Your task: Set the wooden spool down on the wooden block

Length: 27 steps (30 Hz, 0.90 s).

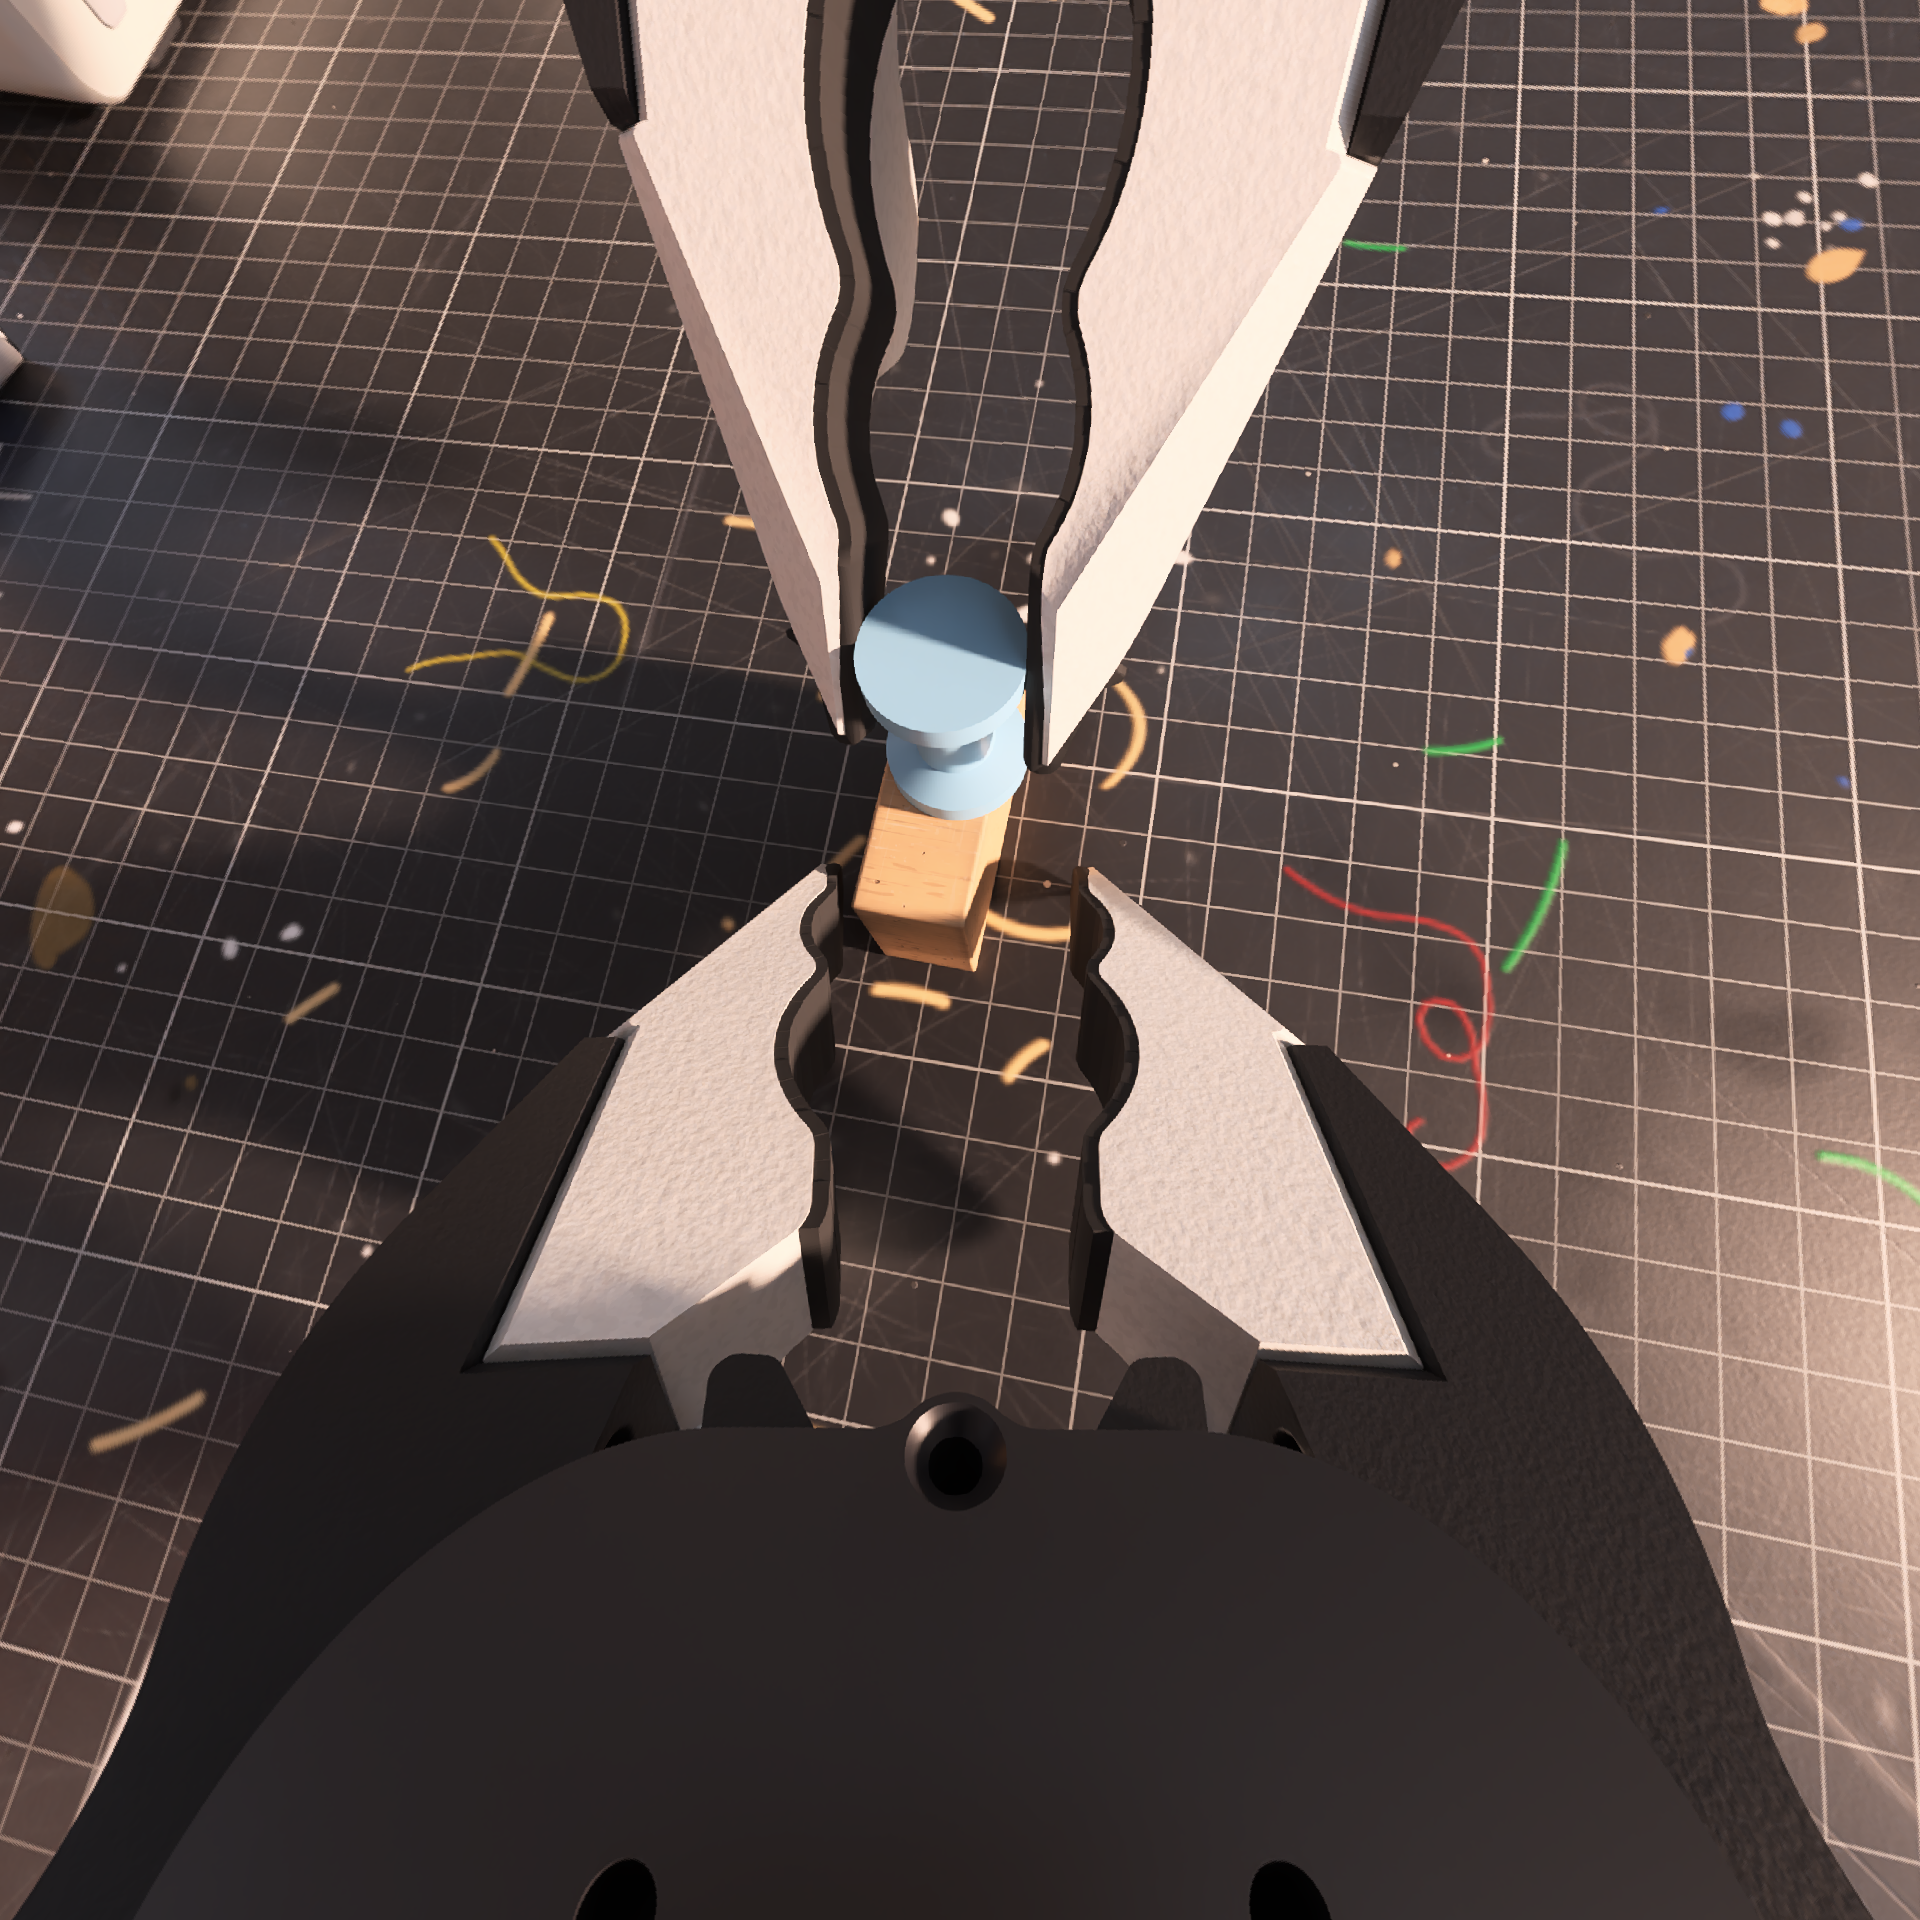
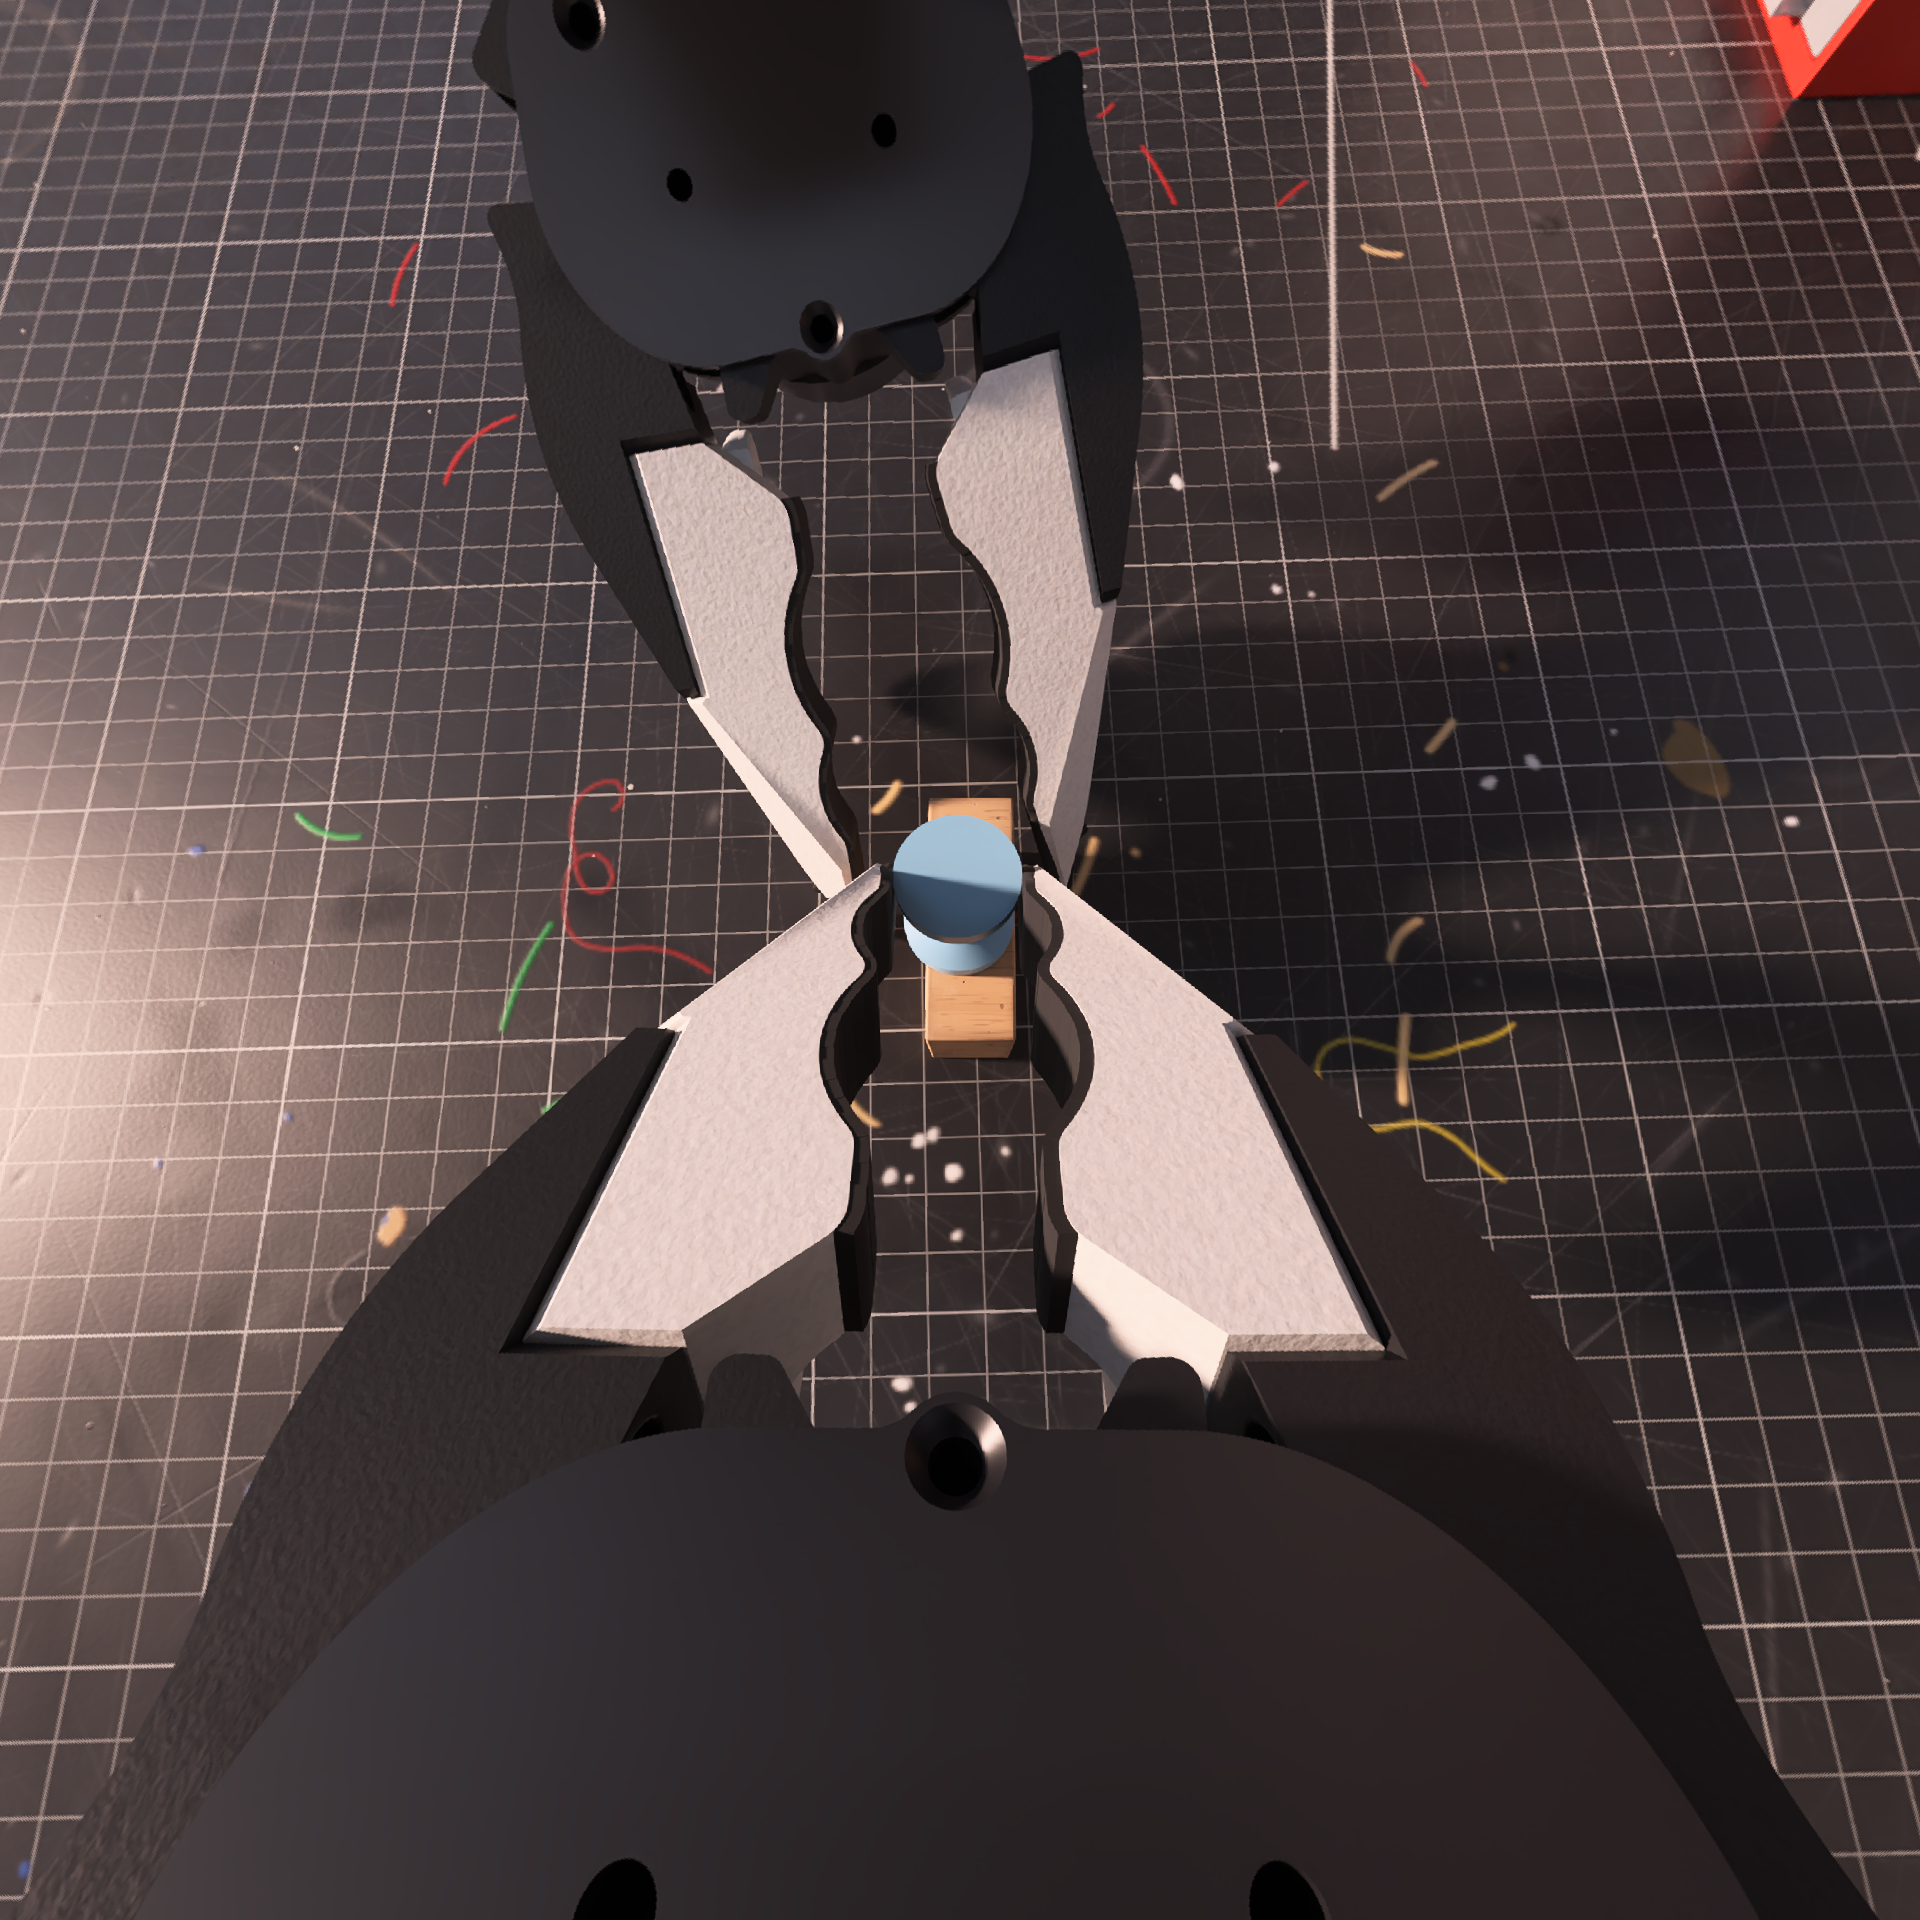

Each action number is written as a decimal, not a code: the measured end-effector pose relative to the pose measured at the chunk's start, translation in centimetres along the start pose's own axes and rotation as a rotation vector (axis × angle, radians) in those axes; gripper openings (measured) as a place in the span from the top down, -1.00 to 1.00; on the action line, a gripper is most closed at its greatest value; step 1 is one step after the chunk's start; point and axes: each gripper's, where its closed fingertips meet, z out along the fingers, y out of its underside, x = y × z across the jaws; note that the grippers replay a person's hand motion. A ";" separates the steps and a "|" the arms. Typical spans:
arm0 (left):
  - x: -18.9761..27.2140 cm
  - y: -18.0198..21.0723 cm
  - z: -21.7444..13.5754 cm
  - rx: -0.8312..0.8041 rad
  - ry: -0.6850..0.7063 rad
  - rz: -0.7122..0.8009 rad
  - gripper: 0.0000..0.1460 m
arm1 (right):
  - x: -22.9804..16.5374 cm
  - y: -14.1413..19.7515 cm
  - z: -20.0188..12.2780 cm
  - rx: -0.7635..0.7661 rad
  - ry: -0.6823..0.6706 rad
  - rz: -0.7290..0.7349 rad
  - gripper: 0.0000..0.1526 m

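The pale blue, flanged wooden spool (image 1: 940, 665) stands upright on top of the light tan rectangular wooden block (image 1: 925, 883), and its lower flange hides part of the block's top face, so whether it actually bears down on the wood is hard to make out. The right gripper (image 2: 958, 902), with white fingers over a black body, is closed on the spool's upper flange, a fingertip pressed to each side; in the left wrist view it reaches down from the top edge, its body cut off. The left gripper (image 1: 956, 883) sits low beside the block with its fingers spread and nothing between them, one fingertip just beside the block's near corner (contact there is unclear). Block and spool rest on the dark gridded cutting mat (image 1: 312, 1195), flecked with coloured thread scraps and paint spots. Far from the block, a white object (image 1: 83, 42) and a red one (image 2: 1844, 47) are clipped by the frame corners, too cut off to identify.
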 end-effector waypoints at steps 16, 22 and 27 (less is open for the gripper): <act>-0.2 0.0 0.0 -0.004 -0.019 -0.004 0.40 | 0.2 -0.1 0.1 0.004 -0.020 0.025 0.70; -0.1 -0.1 0.0 -0.001 -0.011 -0.008 0.40 | 0.2 1.8 0.3 -0.099 -0.015 0.037 0.65; -0.1 0.0 0.0 0.000 -0.010 -0.009 0.40 | 0.1 1.6 1.0 -0.069 -0.020 0.030 0.68</act>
